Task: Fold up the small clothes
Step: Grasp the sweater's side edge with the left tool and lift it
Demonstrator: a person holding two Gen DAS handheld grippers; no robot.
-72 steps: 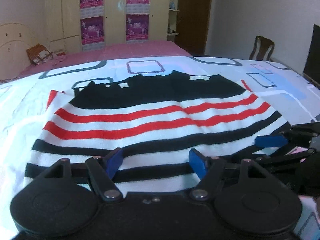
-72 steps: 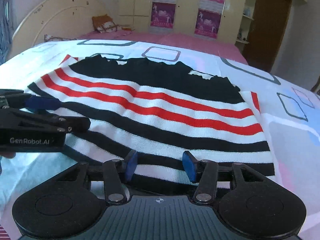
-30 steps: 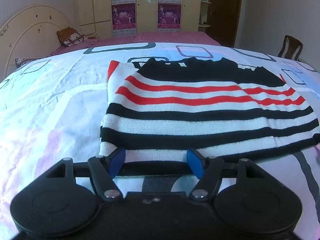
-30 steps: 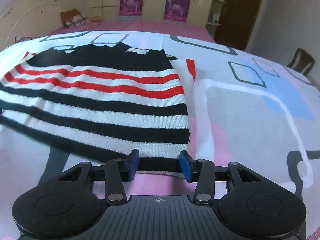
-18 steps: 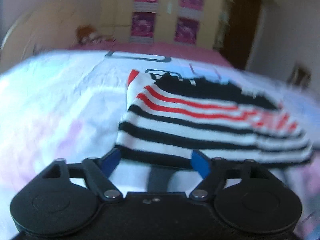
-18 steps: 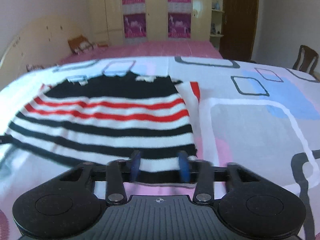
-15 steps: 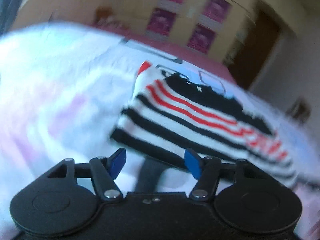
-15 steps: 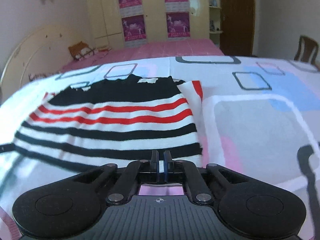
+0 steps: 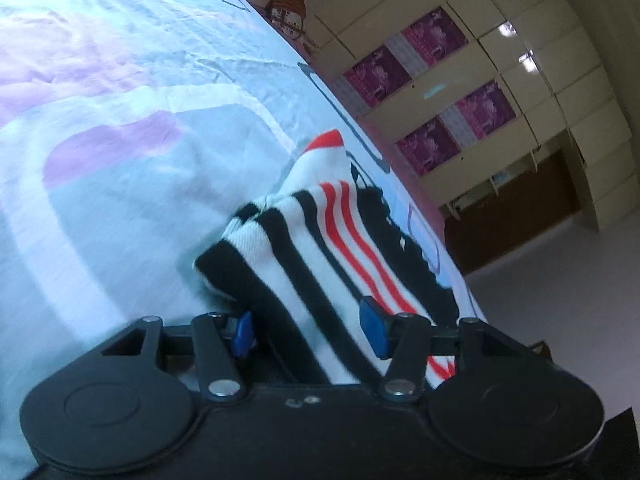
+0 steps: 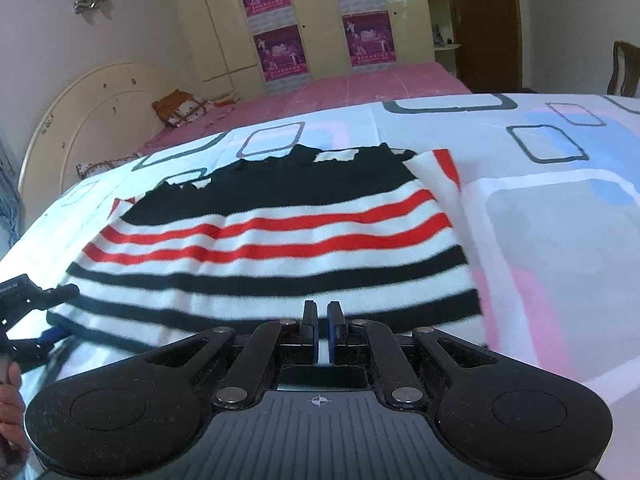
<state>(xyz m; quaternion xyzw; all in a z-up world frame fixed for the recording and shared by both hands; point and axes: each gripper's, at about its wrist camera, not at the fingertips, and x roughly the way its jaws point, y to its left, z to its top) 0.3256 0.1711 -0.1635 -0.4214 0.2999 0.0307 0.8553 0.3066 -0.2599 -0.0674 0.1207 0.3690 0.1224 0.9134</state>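
A striped sweater (image 10: 272, 248) in black, white and red lies on the patterned bed sheet (image 10: 560, 240). My right gripper (image 10: 322, 332) is shut at the sweater's near hem, right of centre; whether it pinches cloth I cannot tell. My left gripper (image 9: 308, 330) is tilted and open, and the sweater's left corner (image 9: 320, 248) lies between its blue fingertips (image 9: 370, 324), bunched and raised off the sheet. The left gripper also shows in the right wrist view (image 10: 28, 312) at the far left.
The sheet (image 9: 120, 120) stretches wide to the left of the sweater. A pink bed (image 10: 340, 88), a cream headboard (image 10: 92, 120) and a wardrobe with posters (image 10: 320, 20) stand behind. A chair (image 10: 624, 68) is at the right.
My right gripper has closed at the hem. My left gripper has tilted and moved onto the sweater's left corner, which is now bunched up between its fingers.
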